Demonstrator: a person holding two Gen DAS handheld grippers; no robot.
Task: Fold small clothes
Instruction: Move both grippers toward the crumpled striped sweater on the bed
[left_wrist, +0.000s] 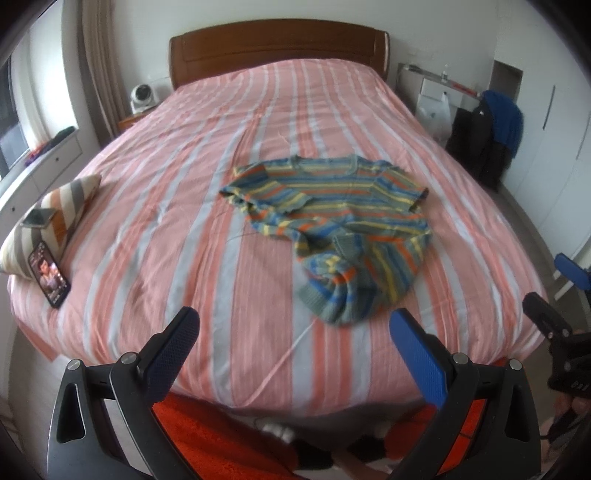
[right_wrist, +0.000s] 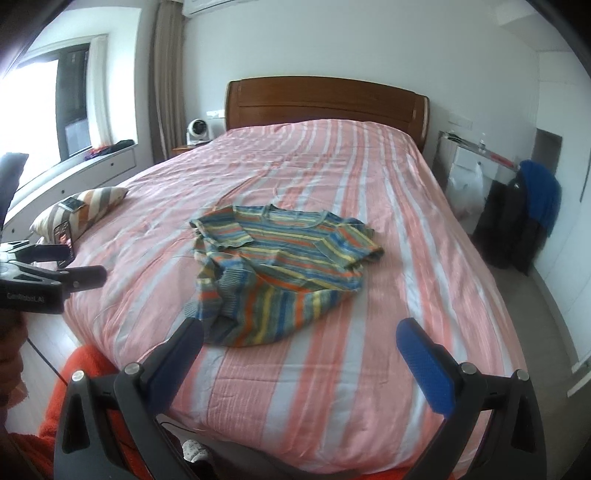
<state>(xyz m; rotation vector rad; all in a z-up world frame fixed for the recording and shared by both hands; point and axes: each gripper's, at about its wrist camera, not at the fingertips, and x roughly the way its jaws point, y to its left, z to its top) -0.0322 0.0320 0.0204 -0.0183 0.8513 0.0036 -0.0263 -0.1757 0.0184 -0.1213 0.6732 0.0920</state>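
Observation:
A small knit sweater (left_wrist: 332, 214) with blue, orange, yellow and grey stripes lies crumpled on the pink striped bed (left_wrist: 207, 258), neck towards the headboard, its lower hem bunched and one sleeve folded over. The right wrist view shows the same sweater (right_wrist: 280, 266) just beyond the finger tips. My left gripper (left_wrist: 295, 325) hangs open over the foot of the bed, short of the hem, with nothing between its fingers. My right gripper (right_wrist: 299, 336) is open too, its left fingertip close to the bunched hem. The left gripper (right_wrist: 48, 273) also appears at the left edge.
A striped cushion (left_wrist: 55, 218) at the bed's left edge carries one phone (left_wrist: 38, 218), and a second phone (left_wrist: 50, 275) leans against it. A chair draped with dark and blue clothes (left_wrist: 491, 133) stands right of the bed. Orange fabric (left_wrist: 221, 435) shows below the grippers.

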